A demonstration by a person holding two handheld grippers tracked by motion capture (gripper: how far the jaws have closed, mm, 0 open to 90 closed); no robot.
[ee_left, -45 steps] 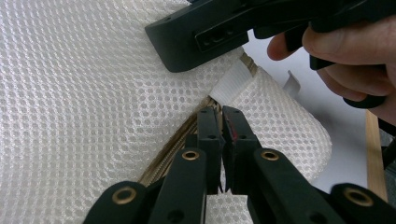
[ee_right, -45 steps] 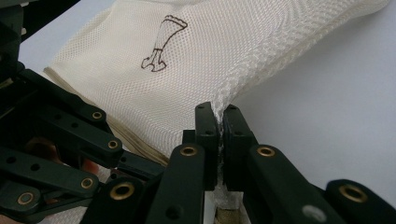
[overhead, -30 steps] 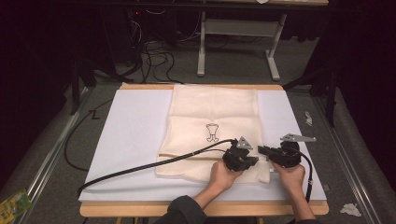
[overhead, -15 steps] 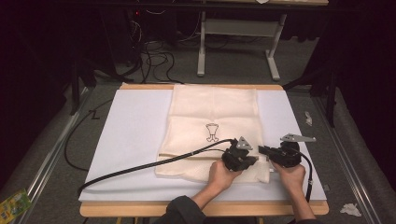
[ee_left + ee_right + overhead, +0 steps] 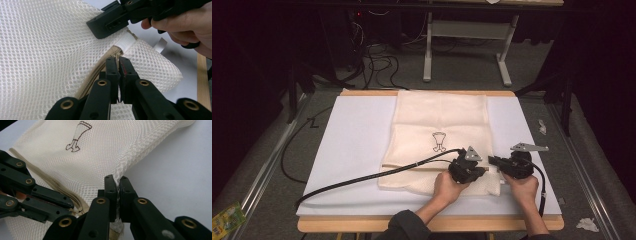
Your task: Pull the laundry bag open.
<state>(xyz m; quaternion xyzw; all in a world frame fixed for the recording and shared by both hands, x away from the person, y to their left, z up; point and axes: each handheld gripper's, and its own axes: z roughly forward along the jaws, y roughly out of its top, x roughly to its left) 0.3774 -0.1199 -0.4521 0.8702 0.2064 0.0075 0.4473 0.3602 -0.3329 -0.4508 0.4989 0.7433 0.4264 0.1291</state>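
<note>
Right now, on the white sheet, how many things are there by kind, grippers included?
Cream mesh laundry bag: 1
Black two-jaw grippers: 2, the left gripper shut at the bag's zipper, the right gripper shut on the bag's side edge
Small white scrap at the sheet's right edge: 1
Total: 4
</note>
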